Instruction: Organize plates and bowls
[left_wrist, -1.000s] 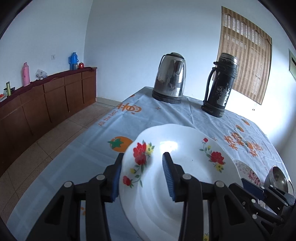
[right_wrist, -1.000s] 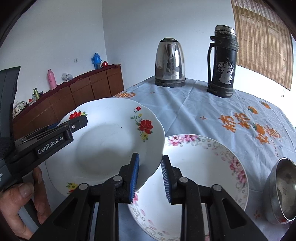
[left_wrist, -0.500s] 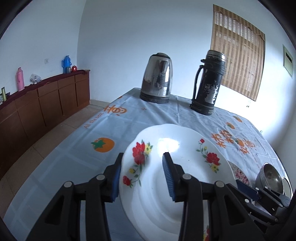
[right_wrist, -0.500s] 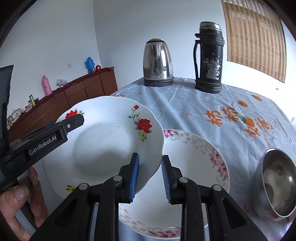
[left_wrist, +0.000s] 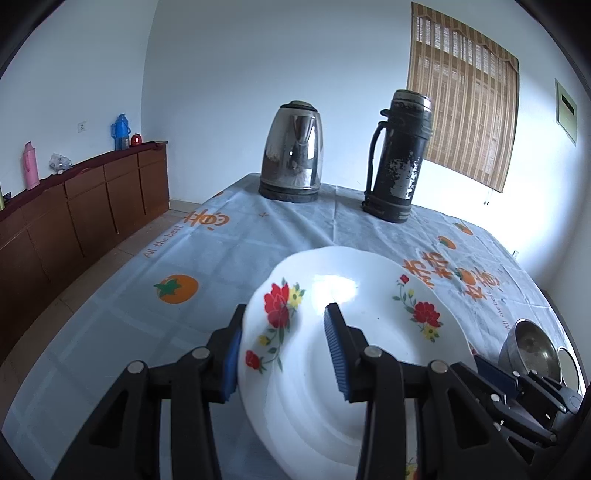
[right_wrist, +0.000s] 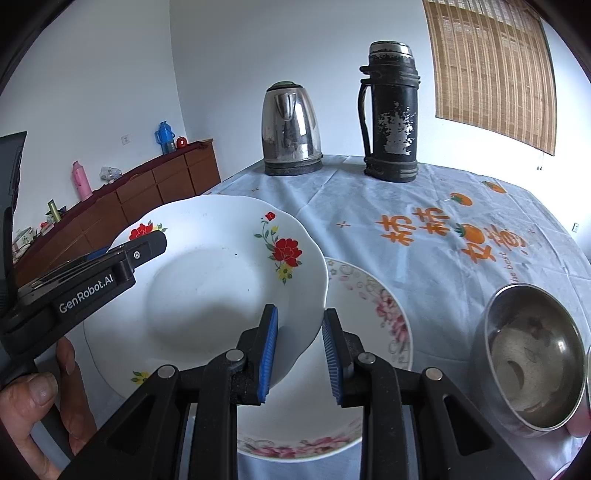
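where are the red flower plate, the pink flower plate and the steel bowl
red flower plate (right_wrist: 207, 295), right wrist view, white centre well
pink flower plate (right_wrist: 384, 314), right wrist view, right rim by the pink flowers
steel bowl (right_wrist: 532, 354), right wrist view, inner bottom

Two floral china plates, white red-flowered and pink-patterned; one steel bowl; one steel kettle; one black flask.

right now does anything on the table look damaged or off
The tall black thermos beside the kettle has paint flaked off in pale patches across its body. The steel bowl shows whitish residue inside. Nothing looks spilled or tipped.
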